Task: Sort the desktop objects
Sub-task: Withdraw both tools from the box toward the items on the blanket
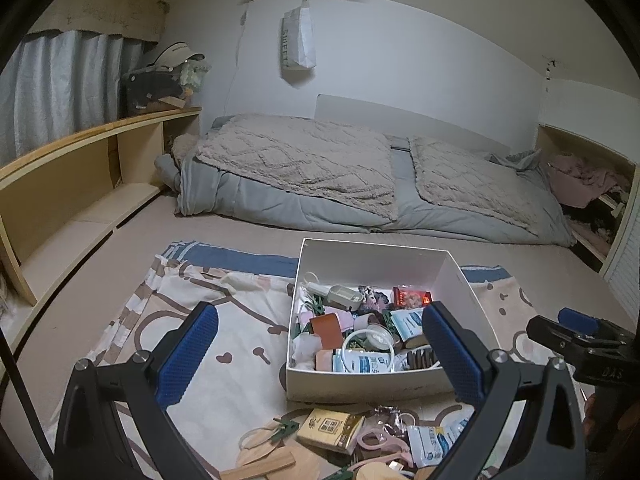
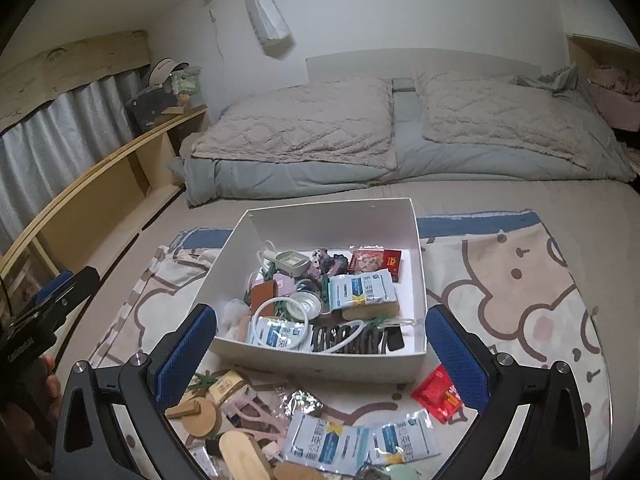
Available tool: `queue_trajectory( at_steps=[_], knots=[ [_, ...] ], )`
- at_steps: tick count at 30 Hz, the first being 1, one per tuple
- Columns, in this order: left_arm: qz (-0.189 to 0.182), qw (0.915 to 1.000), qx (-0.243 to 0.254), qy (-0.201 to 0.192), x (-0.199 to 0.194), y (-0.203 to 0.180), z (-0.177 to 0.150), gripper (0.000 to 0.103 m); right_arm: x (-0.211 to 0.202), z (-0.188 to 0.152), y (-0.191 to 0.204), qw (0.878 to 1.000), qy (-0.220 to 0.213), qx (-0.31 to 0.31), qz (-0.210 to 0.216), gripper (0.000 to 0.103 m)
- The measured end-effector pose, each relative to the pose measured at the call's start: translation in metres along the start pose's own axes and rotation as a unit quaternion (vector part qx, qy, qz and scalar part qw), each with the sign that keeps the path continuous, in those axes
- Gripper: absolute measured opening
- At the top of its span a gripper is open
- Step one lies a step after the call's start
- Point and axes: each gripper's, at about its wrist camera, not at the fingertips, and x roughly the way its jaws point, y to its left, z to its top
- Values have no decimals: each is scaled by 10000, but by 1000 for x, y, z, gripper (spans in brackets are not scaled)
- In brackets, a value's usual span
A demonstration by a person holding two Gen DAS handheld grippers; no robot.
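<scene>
Shelving (image 1: 72, 184) of pale wood runs along the bed's left edge. My left gripper (image 1: 320, 356) hangs above the patterned cloth (image 1: 240, 336) with its jaws spread wide and nothing between them. Ahead, near the cloth's far edge, the white box (image 2: 320, 364) sits half full of sachets, clips and rings. Loose items lie along the cloth's near edge: a yellow packet (image 1: 330, 426), wooden discs (image 2: 202, 414), blue-and-white sachets (image 2: 328, 440). A red packet (image 2: 438, 394) lies just beside the box's near right corner. My right gripper (image 2: 320, 354) has its jaws spread and empty too.
</scene>
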Motion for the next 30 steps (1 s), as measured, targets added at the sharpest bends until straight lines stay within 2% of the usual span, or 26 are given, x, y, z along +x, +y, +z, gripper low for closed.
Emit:
queue_trajectory(
  at_steps=[13, 30],
  knots=[
    [-45, 9995, 291, -92, -20, -8, -2, 103, -22, -8, 8, 9995, -113, -262, -157, 103],
    [-94, 9993, 324, -159, -36, -9, -8, 103, -49, -16, -2, 9989, -276, -279, -263, 103]
  ],
)
